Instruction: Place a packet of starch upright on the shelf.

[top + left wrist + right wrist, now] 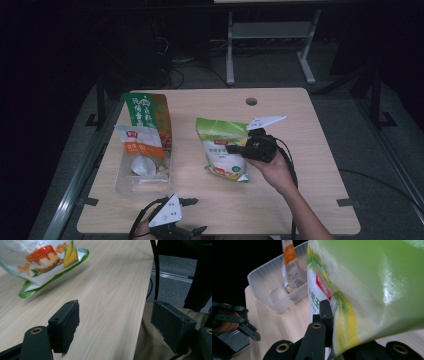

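High view: I count three pouches, one tub and my two grippers on the wooden table (300, 150). My right gripper (235, 148) is clamped on the green-and-white pouch (220, 145), just left of frame centre. The pouch's long axis runs up and down the frame, green top toward the far edge, bottom seam tilted toward me and lifted off the wood. It is glossy, crinkled plastic film, a flat rectangle. At left, a clear rectangular plastic tub (125, 182) holds an orange-and-white pouch (140, 150) and a taller green-and-orange one (147, 112). My left gripper (187, 216) sits at bottom centre-left, jaws spread, nothing between them.
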`<state>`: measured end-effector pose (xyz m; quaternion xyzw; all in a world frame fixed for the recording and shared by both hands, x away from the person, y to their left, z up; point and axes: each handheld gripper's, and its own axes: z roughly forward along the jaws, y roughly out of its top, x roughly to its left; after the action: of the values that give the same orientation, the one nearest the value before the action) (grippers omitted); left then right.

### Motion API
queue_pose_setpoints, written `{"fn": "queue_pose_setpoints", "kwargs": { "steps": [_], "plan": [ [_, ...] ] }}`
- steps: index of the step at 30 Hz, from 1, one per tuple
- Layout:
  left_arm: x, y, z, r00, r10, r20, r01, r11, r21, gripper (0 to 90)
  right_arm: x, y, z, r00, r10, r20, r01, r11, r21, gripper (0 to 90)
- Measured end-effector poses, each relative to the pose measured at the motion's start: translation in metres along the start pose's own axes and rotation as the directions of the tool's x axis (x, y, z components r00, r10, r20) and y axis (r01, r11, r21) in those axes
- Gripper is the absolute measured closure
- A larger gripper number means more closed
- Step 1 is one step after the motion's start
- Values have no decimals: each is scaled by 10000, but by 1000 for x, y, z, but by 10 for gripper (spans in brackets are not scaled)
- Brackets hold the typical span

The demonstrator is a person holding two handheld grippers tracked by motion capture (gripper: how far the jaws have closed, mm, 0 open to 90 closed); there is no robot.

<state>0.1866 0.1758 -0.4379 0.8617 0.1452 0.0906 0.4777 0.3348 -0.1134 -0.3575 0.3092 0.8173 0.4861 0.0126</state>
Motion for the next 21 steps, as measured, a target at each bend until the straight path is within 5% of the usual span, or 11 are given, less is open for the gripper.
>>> {"fn": "queue_pose_setpoints", "kwargs": {
  "steps": [21],
  "plan": [
    [-4, 0, 1, 9999, -94, 95, 94, 10000, -15, 226, 48, 41, 14, 9930, -702, -953, 697, 9975, -91, 898]
  ]
}}
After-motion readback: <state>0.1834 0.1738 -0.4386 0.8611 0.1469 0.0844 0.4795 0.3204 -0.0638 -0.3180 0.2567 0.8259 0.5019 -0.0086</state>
